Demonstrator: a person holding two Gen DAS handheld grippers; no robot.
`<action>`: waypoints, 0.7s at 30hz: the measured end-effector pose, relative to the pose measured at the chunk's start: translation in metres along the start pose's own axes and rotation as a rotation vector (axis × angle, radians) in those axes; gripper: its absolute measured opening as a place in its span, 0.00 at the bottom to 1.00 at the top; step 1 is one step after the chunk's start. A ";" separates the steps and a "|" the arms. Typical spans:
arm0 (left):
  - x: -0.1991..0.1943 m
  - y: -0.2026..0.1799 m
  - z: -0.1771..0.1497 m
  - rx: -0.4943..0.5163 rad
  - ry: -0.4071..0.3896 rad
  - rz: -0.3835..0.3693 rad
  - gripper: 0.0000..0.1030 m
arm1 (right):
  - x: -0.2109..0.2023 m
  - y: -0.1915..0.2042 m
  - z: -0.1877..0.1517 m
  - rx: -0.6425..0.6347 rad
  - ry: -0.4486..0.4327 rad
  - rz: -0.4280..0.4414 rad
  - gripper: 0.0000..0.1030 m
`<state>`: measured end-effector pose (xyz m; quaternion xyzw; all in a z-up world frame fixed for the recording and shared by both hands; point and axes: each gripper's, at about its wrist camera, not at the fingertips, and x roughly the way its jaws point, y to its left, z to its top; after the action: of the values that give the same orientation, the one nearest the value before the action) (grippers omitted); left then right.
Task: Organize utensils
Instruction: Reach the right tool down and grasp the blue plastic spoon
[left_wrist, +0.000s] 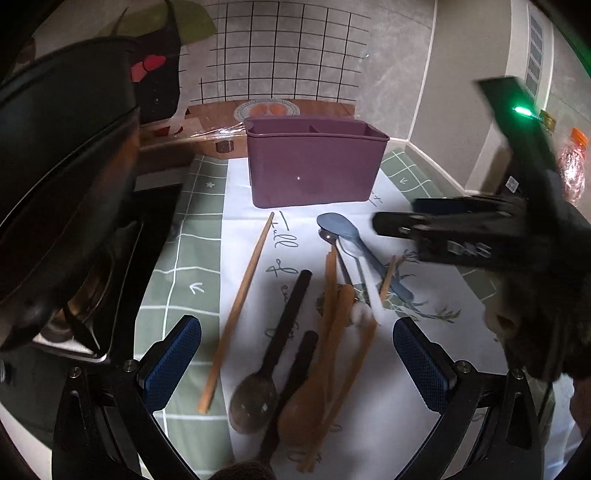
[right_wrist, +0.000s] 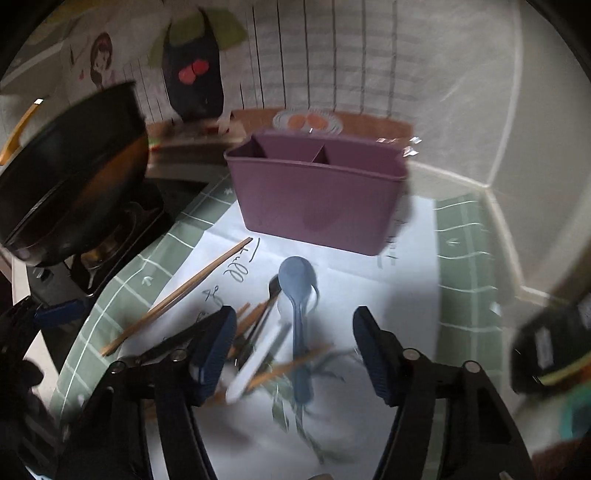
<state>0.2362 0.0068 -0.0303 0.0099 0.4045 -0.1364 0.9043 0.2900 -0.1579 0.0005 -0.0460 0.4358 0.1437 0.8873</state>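
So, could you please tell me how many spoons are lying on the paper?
5, possibly more hidden in the pile: blue spoon, metal spoon under it, white spoon, dark spoon, wooden spoon.

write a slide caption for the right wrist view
Right gripper open above a blue spoon and scattered chopsticks, purple caddy waiting behind.

Purple caddy (left_wrist: 314, 166) standing upright at back of white sheet, looking empty, dividers showing inside. Utensils lying loose in front: blue spoon (left_wrist: 341, 229) bowl toward caddy, metal spoon tucked under it. Lone wooden chopstick (left_wrist: 238, 310) lying diagonal off left. Dark spoon (left_wrist: 266, 373) and wooden spoon (left_wrist: 306, 410) sitting bowls-near-camera, more chopsticks and white utensil (left_wrist: 369, 291) piling across them.
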 end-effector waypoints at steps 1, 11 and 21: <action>0.005 0.003 0.002 -0.003 0.008 -0.005 1.00 | 0.009 -0.001 0.004 0.003 0.017 0.005 0.58; 0.039 0.022 0.016 -0.013 0.102 -0.036 1.00 | 0.098 0.003 0.032 0.013 0.156 -0.024 0.39; 0.039 0.007 0.024 -0.012 0.067 0.012 1.00 | 0.106 -0.005 0.025 0.073 0.164 0.012 0.31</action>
<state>0.2805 0.0015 -0.0431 0.0114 0.4353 -0.1281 0.8910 0.3720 -0.1343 -0.0675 -0.0223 0.5121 0.1288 0.8489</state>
